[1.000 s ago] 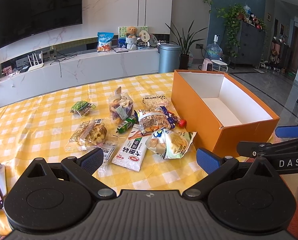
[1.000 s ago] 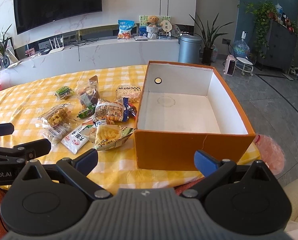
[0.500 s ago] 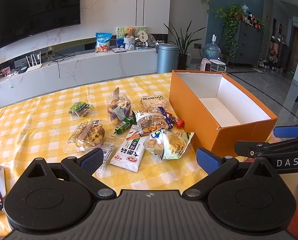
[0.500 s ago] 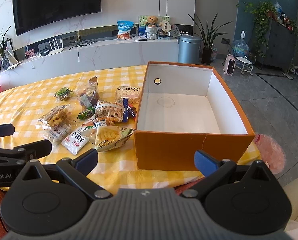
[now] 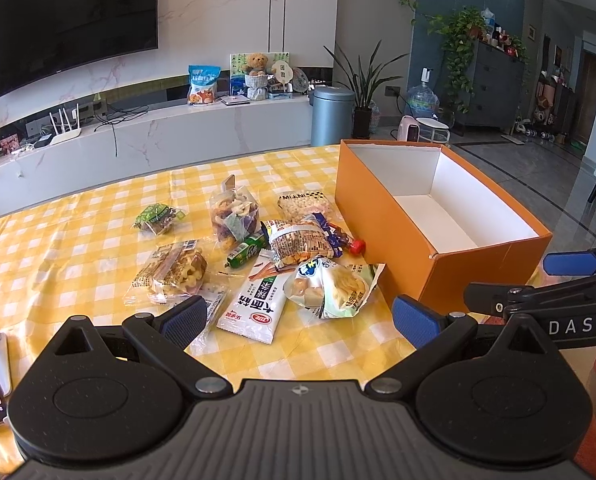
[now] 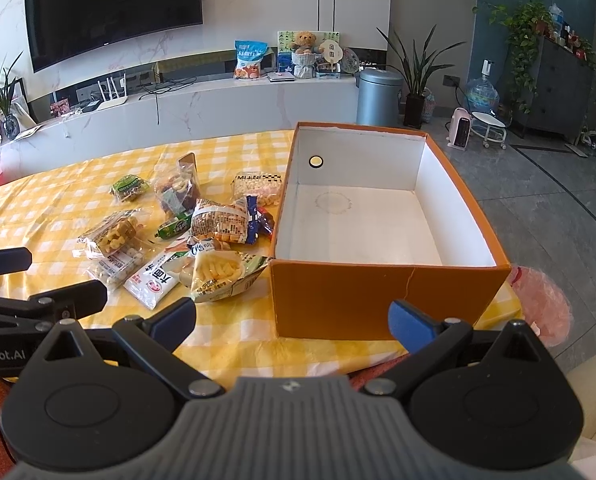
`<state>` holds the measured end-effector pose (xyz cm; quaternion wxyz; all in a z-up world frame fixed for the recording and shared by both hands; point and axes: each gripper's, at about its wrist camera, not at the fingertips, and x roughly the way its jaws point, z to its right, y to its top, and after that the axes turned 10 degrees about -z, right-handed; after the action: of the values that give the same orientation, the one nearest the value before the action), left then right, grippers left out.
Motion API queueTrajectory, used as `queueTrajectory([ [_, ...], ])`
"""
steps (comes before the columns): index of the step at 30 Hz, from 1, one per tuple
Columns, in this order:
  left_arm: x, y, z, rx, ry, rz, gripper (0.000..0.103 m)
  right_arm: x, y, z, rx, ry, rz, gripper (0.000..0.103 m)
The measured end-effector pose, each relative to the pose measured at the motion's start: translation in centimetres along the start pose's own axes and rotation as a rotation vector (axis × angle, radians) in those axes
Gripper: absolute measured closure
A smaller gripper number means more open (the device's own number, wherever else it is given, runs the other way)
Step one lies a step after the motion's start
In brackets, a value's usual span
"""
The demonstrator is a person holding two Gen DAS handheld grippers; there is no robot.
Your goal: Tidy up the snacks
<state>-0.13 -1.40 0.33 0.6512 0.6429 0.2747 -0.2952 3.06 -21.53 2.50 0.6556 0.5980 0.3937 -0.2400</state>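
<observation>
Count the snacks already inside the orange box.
0. The box shows only its white floor. The packets all lie on the checked cloth to its left, the nearest bag by its front corner. A strip behind the near wall is hidden.

Home living room, wall-mounted TV (image 5: pixel 66 24), marble media console (image 5: pixel 158 136), potted plants (image 6: pixel 418 68), probably a dining table (image 5: pixel 58 248)

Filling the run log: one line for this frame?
phase: pre-grasp | left gripper: open, holding nothing | right gripper: open, holding nothing | orange box: holds no snacks | snack packets: loose on tablecloth left of box
</observation>
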Motion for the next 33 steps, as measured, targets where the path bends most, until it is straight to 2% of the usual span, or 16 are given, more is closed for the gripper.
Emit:
queueTrajectory([
  [18, 0.2, -0.3, -0.8, -0.01, 0.02, 0.0, 0.0, 0.1, -0.2, 0.0, -0.005, -0.003, -0.005, 0.003],
  [23, -0.1, -0.2, -1.8, -0.004, 0.065, 0.039, 0.0, 0.0, 0.0, 0.7, -0.001, -0.009, 0.052, 0.003],
  [26, -0.2, 0.0, -2.6, -0.044, 0.054, 0.043, 0.0, 0.1, 0.0, 1.1, 0.009, 0.01, 0.101, 0.003],
  [29, -0.1, 0.1, -3.5, -0.073, -0.002, 0.044, 0.0, 0.5, 0.3, 0.8, -0.009, 0.045, 0.112, 0.004],
  [31, 0.1, 0.1, -3.6, -0.06, -0.017, 0.043, 0.004, 0.7, 0.4, 0.1, -0.047, 0.056, 0.123, 0.007],
  [33, 0.5, 0.0, -3.6, -0.043, -0.015, 0.036, 0.016, 1.0, 0.5, -0.8, -0.101, 0.055, 0.133, 0.013],
])
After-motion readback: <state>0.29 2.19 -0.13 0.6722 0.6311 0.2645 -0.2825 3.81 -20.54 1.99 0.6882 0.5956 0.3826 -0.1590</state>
